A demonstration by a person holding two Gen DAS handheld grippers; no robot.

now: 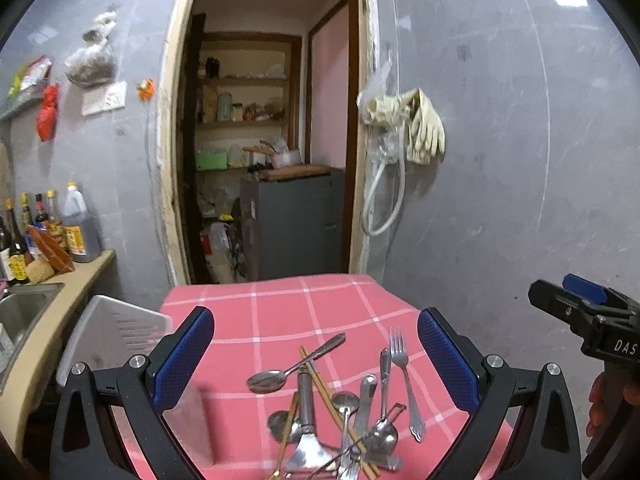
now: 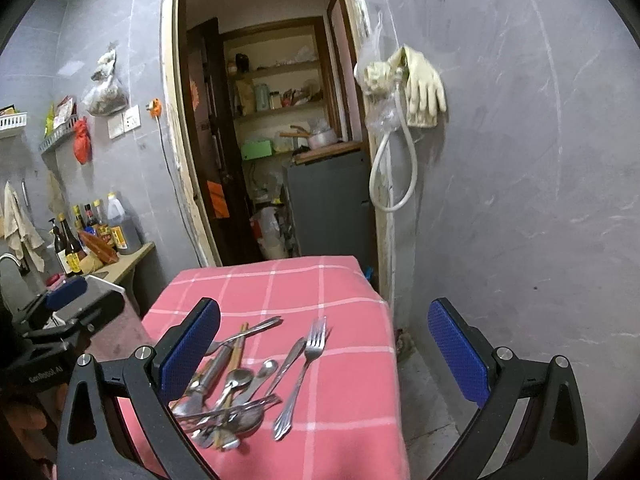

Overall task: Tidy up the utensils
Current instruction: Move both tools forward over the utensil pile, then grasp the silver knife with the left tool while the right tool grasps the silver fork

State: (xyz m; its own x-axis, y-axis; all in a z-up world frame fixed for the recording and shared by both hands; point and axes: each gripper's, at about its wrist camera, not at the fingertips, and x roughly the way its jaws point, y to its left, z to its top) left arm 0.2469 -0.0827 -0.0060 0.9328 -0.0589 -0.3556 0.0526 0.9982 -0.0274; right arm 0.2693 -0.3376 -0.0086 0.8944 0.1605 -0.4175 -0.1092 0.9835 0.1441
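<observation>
Utensils (image 1: 340, 412) below gaping left tool (image 1: 316, 356)

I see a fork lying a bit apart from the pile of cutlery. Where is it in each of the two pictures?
Left wrist view: the fork lies low and right of centre, at the pile's right edge, tines pointing away.
Right wrist view: the fork lies near centre, right of the pile.
Shared landmark: the pink checked tablecloth under it.
</observation>
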